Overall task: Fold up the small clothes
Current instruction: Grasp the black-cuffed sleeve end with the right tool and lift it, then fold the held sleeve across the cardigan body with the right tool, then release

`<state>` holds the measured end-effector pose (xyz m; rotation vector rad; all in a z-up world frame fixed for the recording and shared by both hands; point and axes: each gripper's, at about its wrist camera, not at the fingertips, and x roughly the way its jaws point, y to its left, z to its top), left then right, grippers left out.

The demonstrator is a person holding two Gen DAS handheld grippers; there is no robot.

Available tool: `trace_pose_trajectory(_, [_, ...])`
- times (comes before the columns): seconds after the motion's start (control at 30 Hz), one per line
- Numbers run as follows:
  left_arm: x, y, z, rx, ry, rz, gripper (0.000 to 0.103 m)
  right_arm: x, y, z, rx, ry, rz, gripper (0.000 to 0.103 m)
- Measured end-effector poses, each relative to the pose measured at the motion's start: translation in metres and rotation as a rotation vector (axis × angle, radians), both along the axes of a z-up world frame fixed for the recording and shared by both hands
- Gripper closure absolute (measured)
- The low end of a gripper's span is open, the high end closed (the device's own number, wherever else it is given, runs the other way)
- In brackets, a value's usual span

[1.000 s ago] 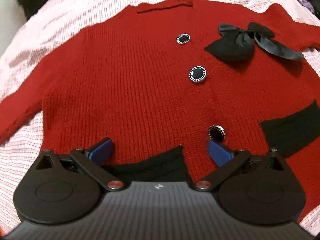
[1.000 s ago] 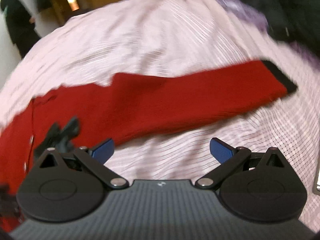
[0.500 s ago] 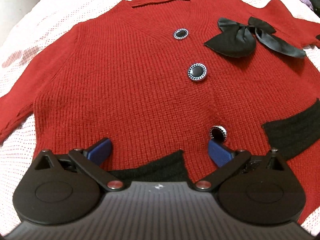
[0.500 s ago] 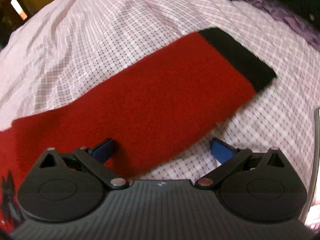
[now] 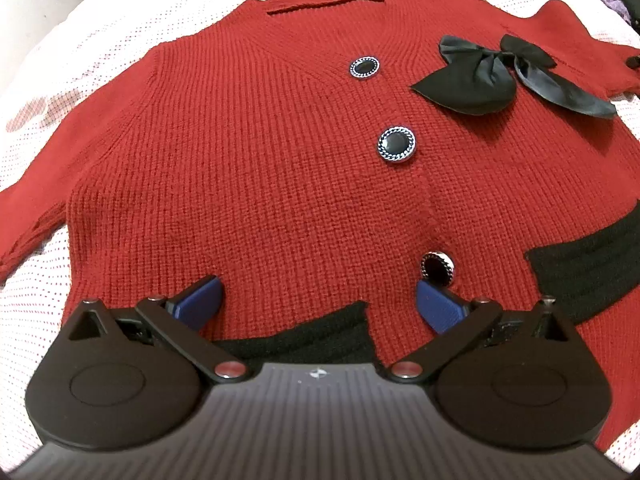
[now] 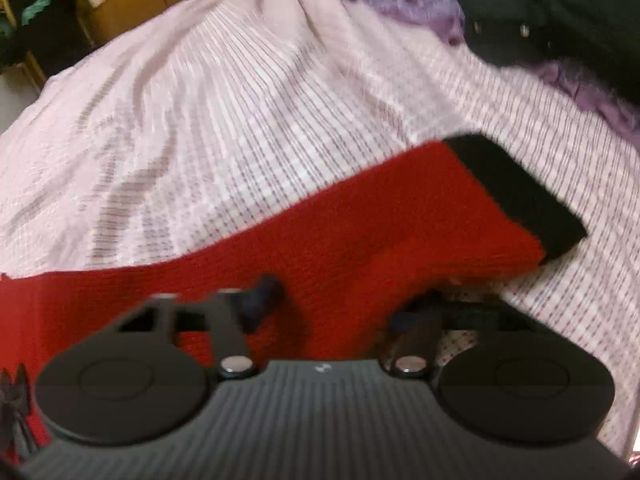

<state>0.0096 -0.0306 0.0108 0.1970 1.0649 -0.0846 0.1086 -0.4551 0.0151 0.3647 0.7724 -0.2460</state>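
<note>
**Red cardigan flat on the bed, right claw on its sleeve**

The cardigan [image 5: 248, 168] lies spread on the checked bedsheet [image 5: 60, 80], front side up, with the neckline toward the far edge of the bed. Three buttons run down its middle; the top button [image 5: 364, 68] is near the neckline. A black bow [image 5: 476, 84] lies just beside them. A black pocket [image 5: 588, 268] shows at the right side.

The left gripper [image 5: 318, 300] hangs over the lower hem of the cardigan. Its jaws are spread wide and hold nothing. The black hem band [image 5: 304, 340] lies between the two blue pads [image 5: 200, 300].

In the right wrist view the picture is blurred. The sleeve [image 6: 360, 240] stretches across the bedsheet [image 6: 240, 100] and ends in a black cuff [image 6: 516, 192]. The right gripper [image 6: 344, 300] is at the near edge of the sleeve, and the red cloth fills the space between its fingers. The jaws look drawn in on the sleeve, with the cloth between them
</note>
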Motion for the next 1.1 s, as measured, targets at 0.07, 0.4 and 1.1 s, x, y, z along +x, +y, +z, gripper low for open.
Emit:
trace_pose_trajectory(0.07, [-0.002, 0.001, 0.0, -0.001, -0.003, -0.001, 0.0, -0.009, 0.002, 0.014, -0.01, -0.051, 0.002, 0.085])
trace_pose_trajectory(0.4, [-0.014, 0.005, 0.001, -0.014, -0.025, -0.019, 0.0, -0.04, 0.058, 0.068, 0.014, -0.156, 0.152, 0.088])
trace_pose_trajectory(1.1, [-0.052, 0.059, 0.05, 0.011, -0.072, -0.015, 0.0, -0.024, 0.267, 0.126, 0.065, -0.258, 0.479, 0.088])
